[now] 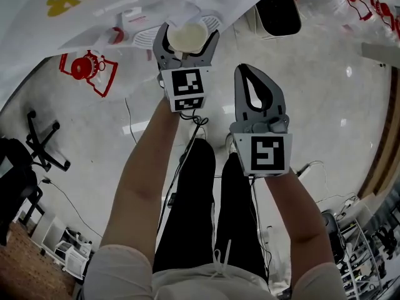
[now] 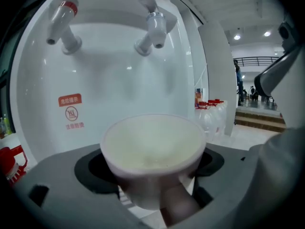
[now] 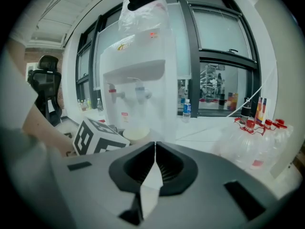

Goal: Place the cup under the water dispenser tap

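Note:
My left gripper [image 1: 186, 42] is shut on a white paper cup [image 1: 188, 36], upright and empty, held in front of the white water dispenser [image 1: 134, 5]. In the left gripper view the cup [image 2: 151, 151] sits between the jaws, below and in front of two taps: a red-capped tap [image 2: 63, 22] at the upper left and a blue-ringed tap [image 2: 151, 28] above the cup, a little further back. My right gripper [image 1: 253, 83] hangs shut and empty to the right of the left one. From the right gripper view the dispenser [image 3: 138, 87] stands ahead with the cup [image 3: 135, 136] in front of it.
Several empty water jugs with red caps [image 3: 259, 132] lie on the floor to the right. A small bottle [image 3: 187, 110] stands beside the dispenser. An office chair [image 1: 40, 144] is off to the left. Cables [image 1: 187, 149] trail on the glossy floor by the person's legs.

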Demonstrator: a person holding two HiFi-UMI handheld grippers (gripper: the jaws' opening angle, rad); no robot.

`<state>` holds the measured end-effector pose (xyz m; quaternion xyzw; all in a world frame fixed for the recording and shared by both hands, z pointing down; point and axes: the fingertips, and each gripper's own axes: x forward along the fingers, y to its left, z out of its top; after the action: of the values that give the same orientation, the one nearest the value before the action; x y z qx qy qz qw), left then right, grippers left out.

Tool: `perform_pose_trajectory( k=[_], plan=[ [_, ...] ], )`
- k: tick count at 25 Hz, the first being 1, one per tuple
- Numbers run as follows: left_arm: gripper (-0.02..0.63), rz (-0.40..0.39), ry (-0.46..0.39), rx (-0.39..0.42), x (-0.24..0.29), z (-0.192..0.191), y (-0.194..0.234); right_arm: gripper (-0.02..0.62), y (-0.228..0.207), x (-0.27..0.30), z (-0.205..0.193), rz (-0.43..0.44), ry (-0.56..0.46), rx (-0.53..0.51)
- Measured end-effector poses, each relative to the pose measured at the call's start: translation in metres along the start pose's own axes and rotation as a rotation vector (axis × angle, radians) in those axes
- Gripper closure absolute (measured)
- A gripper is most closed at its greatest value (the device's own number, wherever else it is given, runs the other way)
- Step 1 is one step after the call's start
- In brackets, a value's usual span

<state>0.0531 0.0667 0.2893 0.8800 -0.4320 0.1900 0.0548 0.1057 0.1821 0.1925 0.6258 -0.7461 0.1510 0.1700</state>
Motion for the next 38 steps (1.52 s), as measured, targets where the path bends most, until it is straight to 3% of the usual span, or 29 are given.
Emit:
perform_pose_trajectory(
  k=[9,15,19,28,38],
  plan=[
    [0.141,0.175,-0.063,-0.076,0.005,0.008,0.004,0.566,-0.012,-0.002,-0.011,0.000,0.027,0.010],
    [0.141,0.206,-0.067,-0.063,0.005,0.005,0.005,0.566,-0.014,-0.005,-0.014,0.013,0.027,0.003],
    [0.141,0.221,-0.063,-0.110,0.000,0.002,0.010,0.566,-0.010,-0.009,-0.013,0.030,0.020,-0.020],
    [0.140,0.220,-0.094,-0.083,-0.023,0.013,0.007,0.566,-0.008,-0.028,-0.013,0.023,0.010,-0.031],
    [0.143,0.290,-0.071,-0.172,-0.114,0.015,-0.011,0.566,0.001,-0.070,-0.016,0.059,0.001,-0.035]
  ],
)
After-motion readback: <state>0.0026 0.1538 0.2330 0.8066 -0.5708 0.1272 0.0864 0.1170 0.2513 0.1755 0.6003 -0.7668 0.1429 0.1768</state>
